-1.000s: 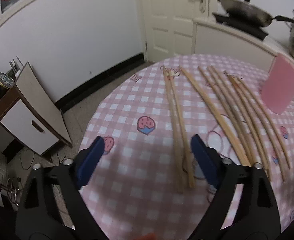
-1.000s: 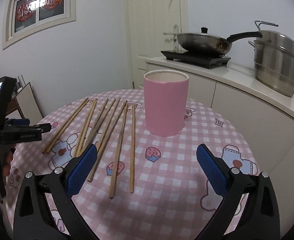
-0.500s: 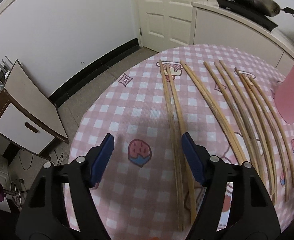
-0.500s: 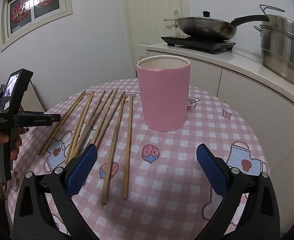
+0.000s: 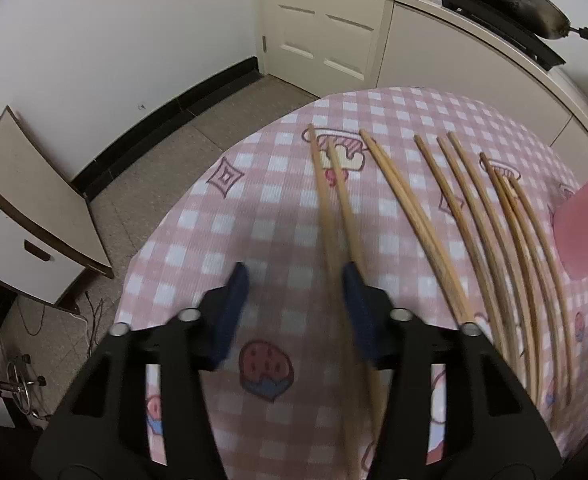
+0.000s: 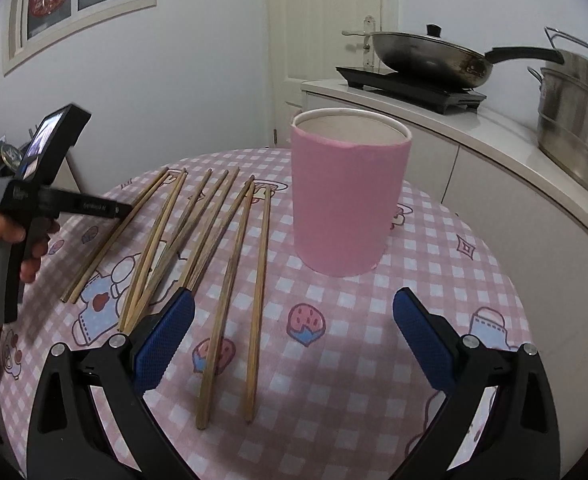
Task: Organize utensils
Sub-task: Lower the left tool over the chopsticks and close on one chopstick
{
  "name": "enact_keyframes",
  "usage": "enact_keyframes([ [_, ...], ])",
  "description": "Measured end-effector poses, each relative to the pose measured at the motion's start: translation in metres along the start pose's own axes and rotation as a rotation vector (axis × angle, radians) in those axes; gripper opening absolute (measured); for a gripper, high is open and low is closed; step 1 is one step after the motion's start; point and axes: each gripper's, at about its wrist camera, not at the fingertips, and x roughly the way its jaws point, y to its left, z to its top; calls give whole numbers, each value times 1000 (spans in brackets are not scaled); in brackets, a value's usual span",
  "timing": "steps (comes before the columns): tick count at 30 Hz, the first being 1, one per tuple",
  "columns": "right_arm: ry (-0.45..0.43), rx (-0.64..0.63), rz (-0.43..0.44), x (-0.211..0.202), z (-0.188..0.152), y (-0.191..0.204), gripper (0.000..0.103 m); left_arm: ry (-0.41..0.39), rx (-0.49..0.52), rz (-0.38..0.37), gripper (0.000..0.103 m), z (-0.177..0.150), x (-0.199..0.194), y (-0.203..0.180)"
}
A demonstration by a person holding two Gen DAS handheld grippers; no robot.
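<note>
1. Round tabletop [image 6: 434, 280] in pink check cloth, stove and pan behind; the pink cup [image 6: 350, 196] stands toward its far edge, empty.
2. The left gripper [image 5: 294, 280] has slid in over the left-edge chopstick pair [image 5: 336, 208], and its jaws are closing (one stick inside, nothing pinched yet).
3. First pickup looks imminent.
4. The right gripper [image 6: 294, 332] hangs released, jaws wide, near the other chopsticks [image 6: 230, 264].
</note>
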Motion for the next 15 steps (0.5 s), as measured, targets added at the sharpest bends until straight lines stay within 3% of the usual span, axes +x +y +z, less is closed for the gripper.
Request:
enact_keyframes([
  [9, 25, -50, 29, 11, 15, 19, 96, 7, -26, -33, 24, 22, 14, 6],
  [11, 27, -71, 36, 13, 19, 27, 96, 2, -49, -31, 9, 22, 14, 11],
  [15, 35, -117, 42, 22, 32, 43, 96, -19, -69, -73, 7, 9, 6, 18],
])
